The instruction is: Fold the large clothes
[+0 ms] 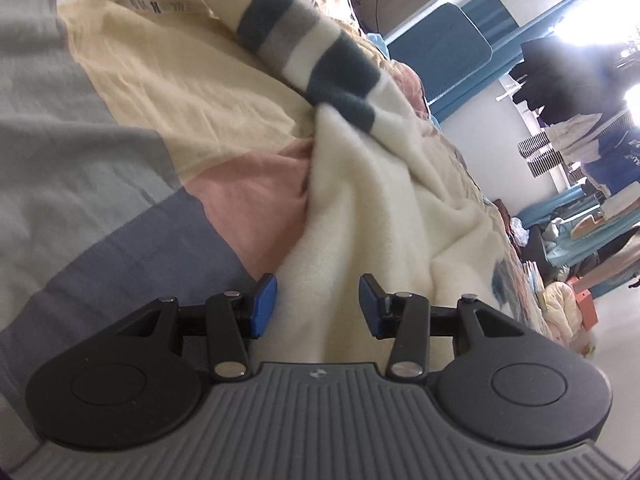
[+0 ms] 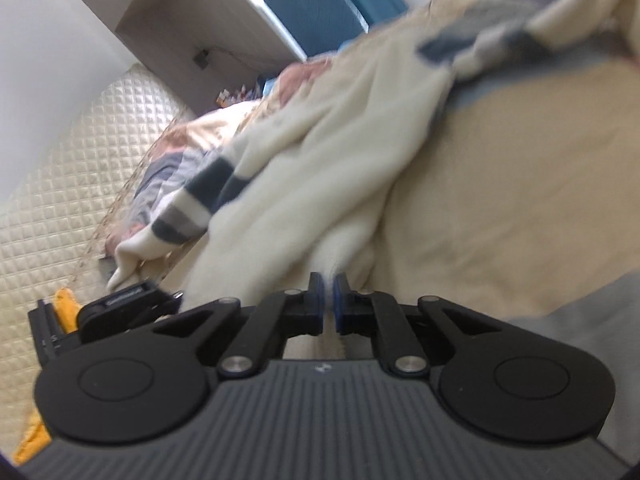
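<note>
Right fingers (image 2: 320,300) pinch the blurred cream sweater (image 2: 320,184), its hem hidden.

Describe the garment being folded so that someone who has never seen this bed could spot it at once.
A bedspread of grey, yellow and pink blocks covers the bed. On it lies a crumpled cream fleece garment. Dark blue and grey bands around its sleeve set it apart from the flat bedding.

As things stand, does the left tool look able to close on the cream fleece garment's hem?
Probably yes. The left tool is open, and the cream fleece garment with dark striped sleeves lies right between and ahead of its blue pads, nothing covering it on the patchwork bedspread.
</note>
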`<state>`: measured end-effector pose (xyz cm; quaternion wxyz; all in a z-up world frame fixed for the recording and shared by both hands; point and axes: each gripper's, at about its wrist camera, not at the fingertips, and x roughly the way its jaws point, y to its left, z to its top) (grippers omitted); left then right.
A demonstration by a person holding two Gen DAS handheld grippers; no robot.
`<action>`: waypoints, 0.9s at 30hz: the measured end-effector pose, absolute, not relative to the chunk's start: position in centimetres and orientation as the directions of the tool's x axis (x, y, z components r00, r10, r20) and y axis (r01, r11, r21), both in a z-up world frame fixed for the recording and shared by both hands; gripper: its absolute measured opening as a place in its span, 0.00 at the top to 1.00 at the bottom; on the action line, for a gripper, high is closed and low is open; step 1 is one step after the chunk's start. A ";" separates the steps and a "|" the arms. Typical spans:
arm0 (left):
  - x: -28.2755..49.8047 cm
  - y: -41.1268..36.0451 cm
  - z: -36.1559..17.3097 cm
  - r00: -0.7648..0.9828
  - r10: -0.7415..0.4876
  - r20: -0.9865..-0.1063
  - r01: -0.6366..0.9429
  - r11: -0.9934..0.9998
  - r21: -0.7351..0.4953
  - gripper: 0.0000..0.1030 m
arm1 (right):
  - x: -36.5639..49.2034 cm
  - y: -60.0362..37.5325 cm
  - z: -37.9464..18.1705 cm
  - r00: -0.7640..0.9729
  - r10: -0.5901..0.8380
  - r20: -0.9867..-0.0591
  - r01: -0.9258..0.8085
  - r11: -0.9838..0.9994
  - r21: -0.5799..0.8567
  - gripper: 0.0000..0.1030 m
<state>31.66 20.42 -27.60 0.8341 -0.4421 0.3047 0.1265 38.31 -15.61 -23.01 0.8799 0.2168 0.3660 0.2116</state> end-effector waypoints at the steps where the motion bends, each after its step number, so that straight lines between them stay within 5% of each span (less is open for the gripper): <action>1: 31.5 20.3 -27.6 0.781 -0.066 -0.620 -0.476 0.579 -0.662 0.51 | 38.3 -16.4 -22.8 0.662 0.508 -0.551 -0.194 0.826 0.529 0.93; 8: 31.2 18.6 -28.1 0.742 -0.071 -0.666 -0.483 0.633 -0.605 0.46 | 39.6 -20.9 -23.6 0.765 0.260 -0.589 -0.015 0.921 0.388 0.97; 18: 29.9 18.2 -28.5 0.706 -0.053 -0.706 -0.524 0.632 -0.572 0.44 | 39.8 -20.6 -24.6 0.681 0.545 -0.490 -0.119 0.742 0.660 0.91; 20: 29.7 18.2 -28.6 0.702 -0.058 -0.710 -0.531 0.622 -0.576 0.44 | 39.6 -20.0 -24.1 0.657 0.603 -0.453 -0.176 0.707 0.685 0.80; 22: 29.5 18.1 -28.6 0.698 -0.057 -0.714 -0.538 0.616 -0.575 0.44 | 39.6 -19.5 -23.9 0.628 0.656 -0.419 -0.221 0.666 0.712 0.29; 27: 29.8 18.0 -29.0 0.681 -0.044 -0.731 -0.557 0.618 -0.556 0.44 | 40.3 -18.8 -24.7 0.578 0.708 -0.406 -0.213 0.611 0.762 0.30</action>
